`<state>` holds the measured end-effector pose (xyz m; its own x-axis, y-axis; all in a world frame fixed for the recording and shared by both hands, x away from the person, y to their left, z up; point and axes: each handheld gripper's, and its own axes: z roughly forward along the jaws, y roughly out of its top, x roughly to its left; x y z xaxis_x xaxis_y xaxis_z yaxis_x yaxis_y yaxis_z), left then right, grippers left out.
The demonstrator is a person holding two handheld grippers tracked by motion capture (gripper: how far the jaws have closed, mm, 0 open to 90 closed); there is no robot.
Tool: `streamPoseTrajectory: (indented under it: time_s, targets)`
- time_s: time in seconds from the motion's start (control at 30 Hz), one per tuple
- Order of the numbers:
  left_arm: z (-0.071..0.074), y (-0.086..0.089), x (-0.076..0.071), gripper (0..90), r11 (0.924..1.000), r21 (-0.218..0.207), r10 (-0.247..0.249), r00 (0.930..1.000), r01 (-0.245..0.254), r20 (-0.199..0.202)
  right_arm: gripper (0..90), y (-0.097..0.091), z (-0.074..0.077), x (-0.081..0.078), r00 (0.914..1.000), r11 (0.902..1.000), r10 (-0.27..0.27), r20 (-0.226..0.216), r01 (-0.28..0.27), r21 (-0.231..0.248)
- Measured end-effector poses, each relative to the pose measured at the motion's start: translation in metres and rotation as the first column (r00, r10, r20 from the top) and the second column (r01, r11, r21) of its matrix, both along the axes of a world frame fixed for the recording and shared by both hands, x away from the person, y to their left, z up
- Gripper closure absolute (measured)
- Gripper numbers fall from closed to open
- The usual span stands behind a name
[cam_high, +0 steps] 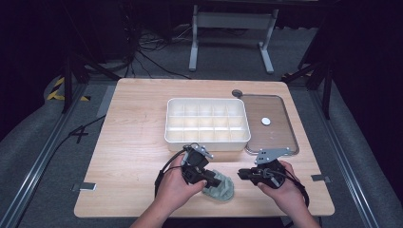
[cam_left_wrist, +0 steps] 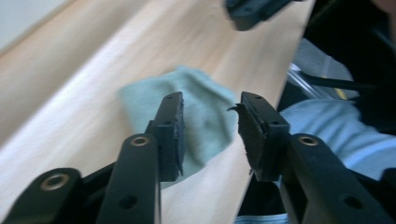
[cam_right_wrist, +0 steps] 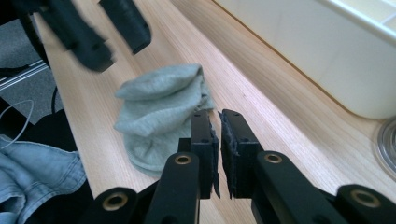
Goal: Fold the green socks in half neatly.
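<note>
we read no brand, label or legible writing on any item. a crumpled grey-green cloth [cam_high: 220,189] lay near the table's [cam_high: 133,142] near edge, between the two hands. the left gripper [cam_left_wrist: 210,123], jaws spread, hovered over the cloth; the right gripper [cam_right_wrist: 219,133], jaws nearly pressed together with nothing between them, sat just right of it. the high view showed a white divided tray [cam_high: 207,124] and clear lid [cam_high: 273,124] farther off; the left gripper view showed blue fabric [cam_left_wrist: 327,126] beyond the table edge.
</note>
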<state>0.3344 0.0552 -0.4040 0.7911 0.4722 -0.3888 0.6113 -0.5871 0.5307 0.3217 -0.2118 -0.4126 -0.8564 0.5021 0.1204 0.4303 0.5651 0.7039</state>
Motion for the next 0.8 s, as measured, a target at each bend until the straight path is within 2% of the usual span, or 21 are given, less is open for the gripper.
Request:
streamPoseTrajectory:
  time_s: [0.03,0.1,0.2,0.27,0.37,0.43,0.5,0.57,0.67,0.73,0.8]
  targets:
    - [-0.002,0.001,0.001,64.4,0.9997,0.023,-0.008,0.9998,0.009,-0.02,83.6,0.002,0.001,-0.001,1.0,1.0,0.007,0.0,-0.007,-0.001]
    - [-0.009,-0.003,-0.001,61.1,0.9952,0.082,-0.05,0.997,0.055,-0.059,83.8,0.006,0.001,-0.002,0.9996,0.9996,0.027,-0.007,-0.027,-0.007]
    - [-0.019,-0.014,-0.006,60.2,0.9819,0.159,-0.096,0.9939,0.103,-0.055,85.2,0.011,-0.004,-0.002,0.9979,0.9988,0.039,-0.052,-0.041,-0.027]
    - [-0.024,-0.019,-0.007,65.6,0.9751,0.188,-0.109,0.9926,0.118,-0.054,86.7,0.015,-0.012,-0.001,0.9946,0.9968,0.055,-0.088,-0.06,-0.052]
    - [-0.03,-0.024,-0.008,76.6,0.9686,0.209,-0.125,0.9902,0.135,-0.063,88.1,0.024,-0.026,-0.003,0.9861,0.9907,0.084,-0.143,-0.098,-0.094]
    - [-0.032,-0.026,-0.01,84.3,0.9689,0.209,-0.12,0.9905,0.132,-0.066,88.1,0.029,-0.033,-0.004,0.9839,0.9876,0.089,-0.155,-0.107,-0.115]
    - [-0.031,-0.028,-0.011,87.0,0.9676,0.214,-0.126,0.9907,0.134,-0.053,88.2,0.032,-0.037,-0.004,0.9822,0.9862,0.096,-0.161,-0.115,-0.119]
    - [-0.028,-0.029,-0.013,87.4,0.9711,0.194,-0.135,0.9902,0.139,-0.034,88.9,0.038,-0.043,-0.004,0.9814,0.9829,0.098,-0.165,-0.122,-0.138]
    - [-0.023,-0.033,-0.016,87.6,0.9769,0.149,-0.153,0.9882,0.153,-0.012,89.1,0.039,-0.044,-0.004,0.9812,0.9824,0.099,-0.166,-0.123,-0.141]
    - [-0.024,-0.037,-0.018,87.6,0.9747,0.149,-0.166,0.9859,0.167,-0.022,89.2,0.039,-0.045,-0.004,0.9824,0.9826,0.098,-0.159,-0.121,-0.141]
    - [-0.029,-0.041,-0.019,87.5,0.9676,0.161,-0.19,0.9808,0.195,-0.042,89.2,0.039,-0.045,-0.004,0.9826,0.9835,0.095,-0.16,-0.118,-0.137]
